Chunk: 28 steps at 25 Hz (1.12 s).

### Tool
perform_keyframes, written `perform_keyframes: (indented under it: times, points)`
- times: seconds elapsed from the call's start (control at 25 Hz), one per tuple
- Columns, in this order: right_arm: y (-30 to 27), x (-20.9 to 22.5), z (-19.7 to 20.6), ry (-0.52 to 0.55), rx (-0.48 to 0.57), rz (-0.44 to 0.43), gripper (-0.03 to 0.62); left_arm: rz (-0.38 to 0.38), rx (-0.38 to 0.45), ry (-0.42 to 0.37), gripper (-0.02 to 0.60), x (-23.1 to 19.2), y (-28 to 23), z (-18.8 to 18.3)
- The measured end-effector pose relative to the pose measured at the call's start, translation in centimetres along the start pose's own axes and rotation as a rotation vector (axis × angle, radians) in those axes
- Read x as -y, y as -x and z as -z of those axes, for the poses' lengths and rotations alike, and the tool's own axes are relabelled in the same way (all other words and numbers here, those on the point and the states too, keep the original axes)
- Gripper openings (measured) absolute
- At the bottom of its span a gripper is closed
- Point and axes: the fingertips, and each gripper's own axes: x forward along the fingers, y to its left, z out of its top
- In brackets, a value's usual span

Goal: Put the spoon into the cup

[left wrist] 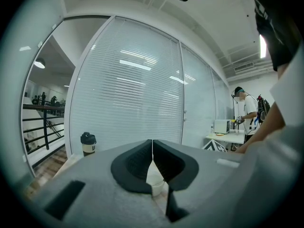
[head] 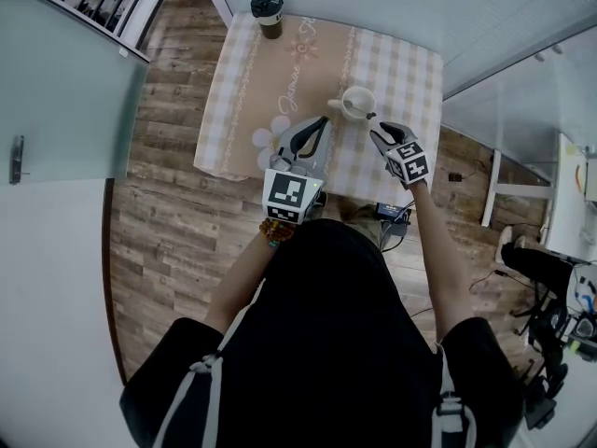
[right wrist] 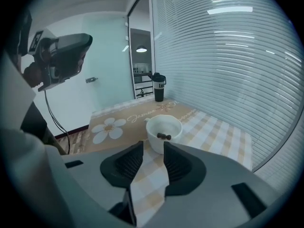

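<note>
A white cup (head: 356, 102) stands on the checked tablecloth (head: 410, 82), right of the table's middle. The spoon lies in it, its dark handle end (head: 370, 115) poking over the near rim. In the right gripper view the cup (right wrist: 164, 129) sits just beyond the jaws, with the spoon's dark tip (right wrist: 164, 136) inside it. My right gripper (right wrist: 153, 151) is open and holds nothing; it hovers just short of the cup (head: 381, 135). My left gripper (head: 320, 127) hangs level to the cup's left. Its pads (left wrist: 152, 148) meet with nothing between them.
A black-lidded tumbler (head: 268, 12) stands at the table's far edge, also seen as a tumbler (right wrist: 158, 87) beyond the cup. A glass wall with blinds (right wrist: 228, 56) runs along the table's right side. Wooden floor (head: 168, 213) lies to the left. A person (left wrist: 247, 113) stands far off at a desk.
</note>
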Motion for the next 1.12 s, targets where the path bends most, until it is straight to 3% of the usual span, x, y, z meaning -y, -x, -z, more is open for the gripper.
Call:
perform_keyframes:
  times: [0.32, 0.56, 0.84, 1.12]
  points:
    - [5.1, -0.5, -4.5, -0.123, 0.247, 0.037, 0.128, 0.037, 0.009, -0.112, 0.02, 1.5, -0.7, -1.2]
    - [11.1, -1.2, -12.0, -0.034, 0.456, 0.105, 0.127, 0.044, 0.048, -0.237, 0.02, 2.1, -1.3, -3.5]
    - [17.6, -2.4, -19.1, 0.086, 0.684, 0.243, 0.116, 0.048, 0.127, -0.237, 0.02, 2.3, -1.7, -7.1]
    - [21.9, -3.5, -22.2, 0.131, 0.821, 0.34, 0.081, 0.026, 0.206, -0.244, 0.02, 2.5, -1.5, -10.5]
